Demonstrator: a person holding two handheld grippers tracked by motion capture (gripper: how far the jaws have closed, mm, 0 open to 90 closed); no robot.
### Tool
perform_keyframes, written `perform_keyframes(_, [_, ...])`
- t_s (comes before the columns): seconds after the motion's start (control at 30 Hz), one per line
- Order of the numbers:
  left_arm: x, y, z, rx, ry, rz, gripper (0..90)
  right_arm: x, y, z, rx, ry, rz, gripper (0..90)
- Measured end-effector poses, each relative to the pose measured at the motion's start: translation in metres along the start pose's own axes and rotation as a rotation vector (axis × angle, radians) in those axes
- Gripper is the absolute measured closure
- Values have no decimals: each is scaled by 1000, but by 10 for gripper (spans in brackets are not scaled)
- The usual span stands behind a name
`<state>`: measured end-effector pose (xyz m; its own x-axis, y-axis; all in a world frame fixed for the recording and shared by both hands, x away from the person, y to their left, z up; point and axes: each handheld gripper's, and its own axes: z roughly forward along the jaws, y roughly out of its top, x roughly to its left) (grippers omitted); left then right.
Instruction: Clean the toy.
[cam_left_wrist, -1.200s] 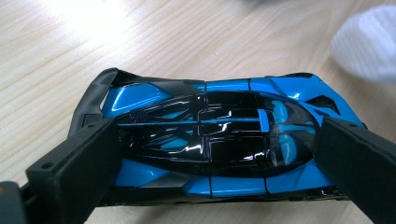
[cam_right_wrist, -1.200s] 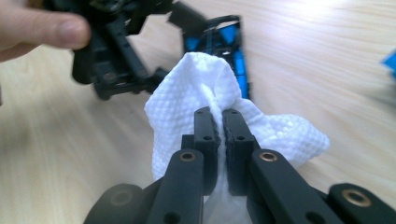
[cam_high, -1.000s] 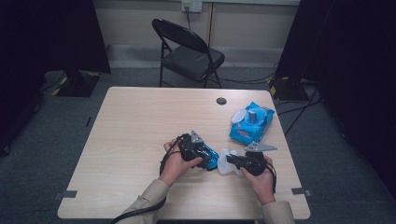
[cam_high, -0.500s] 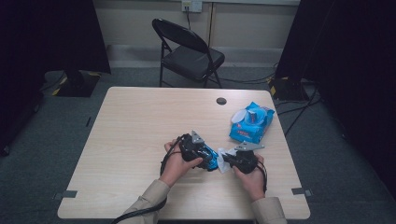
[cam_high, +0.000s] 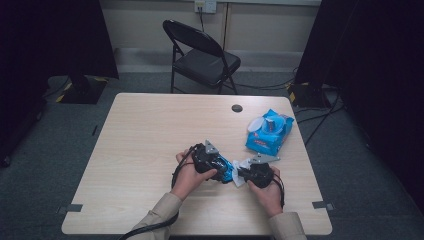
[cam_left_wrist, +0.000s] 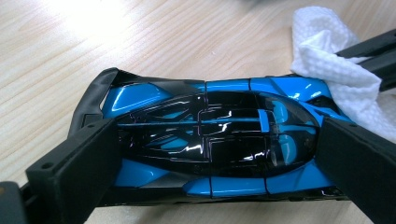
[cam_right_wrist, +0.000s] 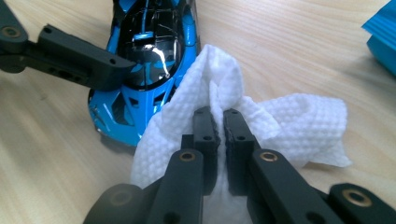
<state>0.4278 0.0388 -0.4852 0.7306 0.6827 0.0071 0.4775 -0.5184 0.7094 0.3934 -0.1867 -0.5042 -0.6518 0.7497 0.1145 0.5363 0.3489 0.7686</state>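
Observation:
A blue and black toy car lies on the wooden table, clamped from both sides by my left gripper. The same car shows ahead of my right gripper, which is shut on a white textured wipe. The wipe's folded edge rests against the car's side. In the high view the left gripper and right gripper meet near the table's front, with the toy car and wipe between them.
A blue pack of wipes with its lid flipped up lies at the table's right. A round black grommet sits near the far edge. A black folding chair stands beyond the table.
My right gripper has moved left and a little down with the wipe, closing in on the car. The left gripper and car have stayed put.

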Motion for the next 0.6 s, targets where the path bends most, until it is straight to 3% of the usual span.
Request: perform_keyframes(0.6, [1,-1,0,-7,-4,5,0,13,-8,-9,22,55,-14,862])
